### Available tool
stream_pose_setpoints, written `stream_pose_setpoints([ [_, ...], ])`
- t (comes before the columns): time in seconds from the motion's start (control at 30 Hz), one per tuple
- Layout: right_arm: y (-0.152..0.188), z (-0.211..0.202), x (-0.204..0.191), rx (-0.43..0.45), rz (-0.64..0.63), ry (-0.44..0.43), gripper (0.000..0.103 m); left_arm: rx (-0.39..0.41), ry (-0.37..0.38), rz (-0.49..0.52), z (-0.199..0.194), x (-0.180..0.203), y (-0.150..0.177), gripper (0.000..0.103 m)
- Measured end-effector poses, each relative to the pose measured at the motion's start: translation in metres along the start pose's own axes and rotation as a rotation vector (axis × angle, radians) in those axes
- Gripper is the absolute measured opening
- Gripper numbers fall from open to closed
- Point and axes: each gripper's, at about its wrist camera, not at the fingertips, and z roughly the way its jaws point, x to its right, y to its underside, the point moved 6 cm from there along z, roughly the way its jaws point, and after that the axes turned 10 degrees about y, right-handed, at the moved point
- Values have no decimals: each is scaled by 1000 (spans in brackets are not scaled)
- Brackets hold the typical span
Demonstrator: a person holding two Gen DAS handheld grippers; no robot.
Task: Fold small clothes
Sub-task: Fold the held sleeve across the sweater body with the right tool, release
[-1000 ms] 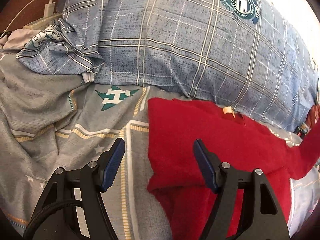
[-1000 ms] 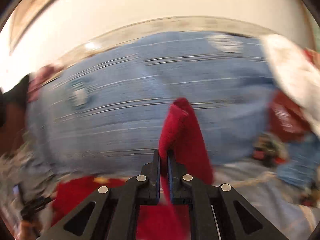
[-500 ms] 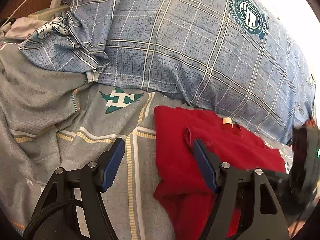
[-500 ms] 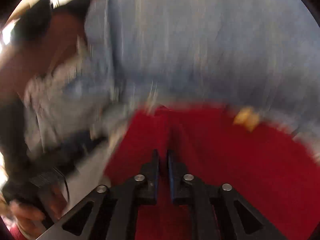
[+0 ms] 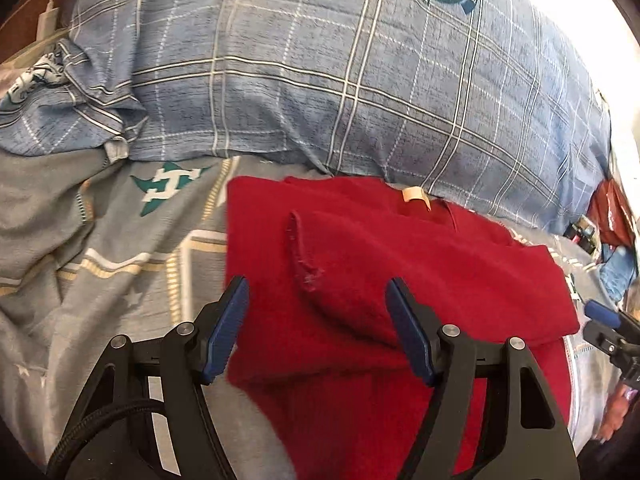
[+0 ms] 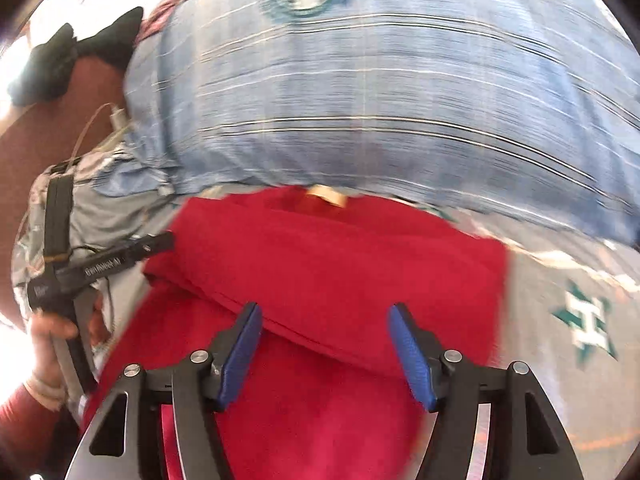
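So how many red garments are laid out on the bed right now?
1: the red sweater lies on the grey bedsheet below the blue plaid pillow, between both open grippers. Another reddish item at the far right is unclear.

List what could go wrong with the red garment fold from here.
1. The folded-over flap on the red fleece garment looks loose and bulging; it may spring back, since the right gripper jaws have just been opening and nothing pins it.
2. The left gripper hovers open above the fleece and might snag the fold.
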Motion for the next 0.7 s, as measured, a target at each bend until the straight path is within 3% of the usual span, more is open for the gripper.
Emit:
stream_pose_setpoints([
  [0.1, 11, -6, 35, -2, 50, 41, 63, -25, 4, 37, 12, 12, -4, 46],
  [0.17, 15, -8, 57, -9, 105, 57, 63, -85, -37, 72, 28, 17, -6, 15],
  [0.27, 18, -11, 88, -16, 201, 74, 63, -106, -32, 79, 28, 21, -13, 13],
  [0.43, 11, -12, 110, 11, 280, 104, 74, -5, 4, 47, -19, 14, -36, 13],
  [0.6, 2, 15, 104, -28, 296, 66, 74, 5, -47, -15, -29, -16, -19, 13],
  [0.7, -4, 33, 104, -57, 303, 100, 74, -22, 9, -79, -22, -27, -6, 13],
])
